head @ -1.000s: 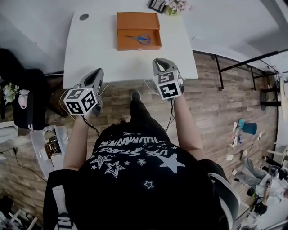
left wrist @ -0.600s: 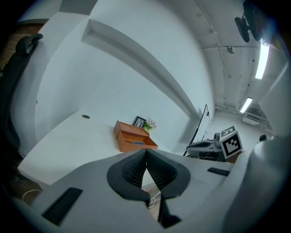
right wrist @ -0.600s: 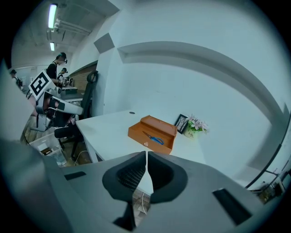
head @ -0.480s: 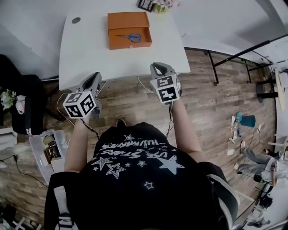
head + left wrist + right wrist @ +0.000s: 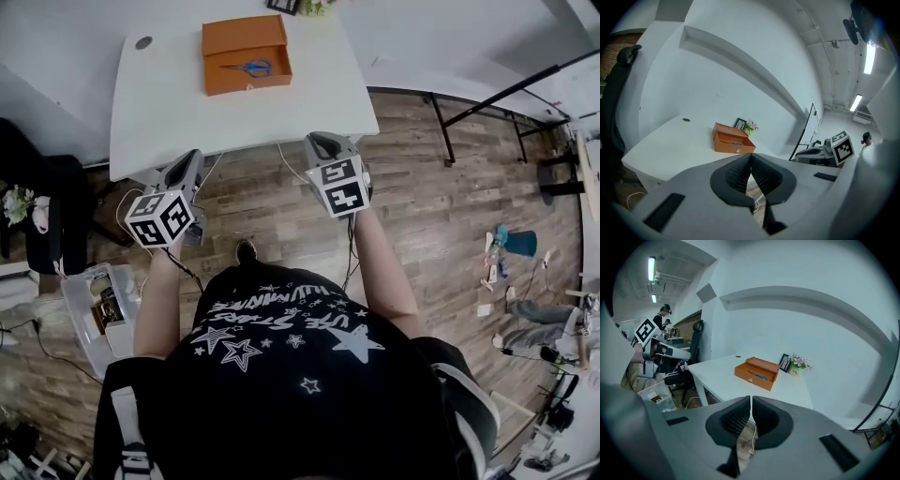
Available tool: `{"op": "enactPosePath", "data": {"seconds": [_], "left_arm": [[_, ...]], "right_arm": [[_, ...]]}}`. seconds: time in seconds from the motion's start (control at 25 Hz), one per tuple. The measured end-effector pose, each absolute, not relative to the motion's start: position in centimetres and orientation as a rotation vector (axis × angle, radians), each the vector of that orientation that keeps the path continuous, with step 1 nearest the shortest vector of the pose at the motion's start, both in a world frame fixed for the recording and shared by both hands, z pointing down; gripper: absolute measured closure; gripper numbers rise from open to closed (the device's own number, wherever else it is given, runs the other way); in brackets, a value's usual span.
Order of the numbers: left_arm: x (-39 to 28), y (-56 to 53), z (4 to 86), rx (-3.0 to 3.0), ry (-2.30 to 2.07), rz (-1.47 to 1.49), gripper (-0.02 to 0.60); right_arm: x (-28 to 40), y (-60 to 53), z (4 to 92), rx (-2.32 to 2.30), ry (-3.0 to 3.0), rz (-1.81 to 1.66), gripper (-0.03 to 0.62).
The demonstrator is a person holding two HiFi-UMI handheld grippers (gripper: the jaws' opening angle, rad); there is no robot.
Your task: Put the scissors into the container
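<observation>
Blue-handled scissors (image 5: 250, 67) lie inside the orange container (image 5: 246, 79), an open box at the back of the white table (image 5: 187, 112). The container (image 5: 732, 140) shows far off in the left gripper view, and in the right gripper view the container (image 5: 757, 373) holds the scissors (image 5: 760, 376). My left gripper (image 5: 190, 165) and right gripper (image 5: 314, 146) hang over the wooden floor, just short of the table's front edge. Both are shut with nothing between the jaws.
A picture frame (image 5: 785, 362) and a small flower pot (image 5: 799, 366) stand behind the container. A black office chair (image 5: 47, 206) and a clear plastic bin (image 5: 94, 309) are at the left. Cables (image 5: 291, 173) hang below the table edge. Black metal frames (image 5: 497, 103) stand at the right.
The view has drawn back from the table: the table and container have slid up and left in the head view. Both grippers stay shut and now sit clear of the table's front edge.
</observation>
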State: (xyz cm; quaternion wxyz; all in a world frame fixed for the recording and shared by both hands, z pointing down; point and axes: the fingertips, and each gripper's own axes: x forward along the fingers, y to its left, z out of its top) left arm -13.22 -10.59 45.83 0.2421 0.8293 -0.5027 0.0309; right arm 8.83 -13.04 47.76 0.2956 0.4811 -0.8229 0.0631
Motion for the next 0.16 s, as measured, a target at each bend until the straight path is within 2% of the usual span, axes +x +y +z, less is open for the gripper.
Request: {"op": "enactPosePath", "data": {"seconds": [0.16], "left_arm": [[-8.2, -11.9, 45.4, 2.264, -1.383, 0.102, 0.563]], "right_arm": [[13.6, -14.2, 47.8, 1.274, -2.203, 0.189, 0.543]]}}
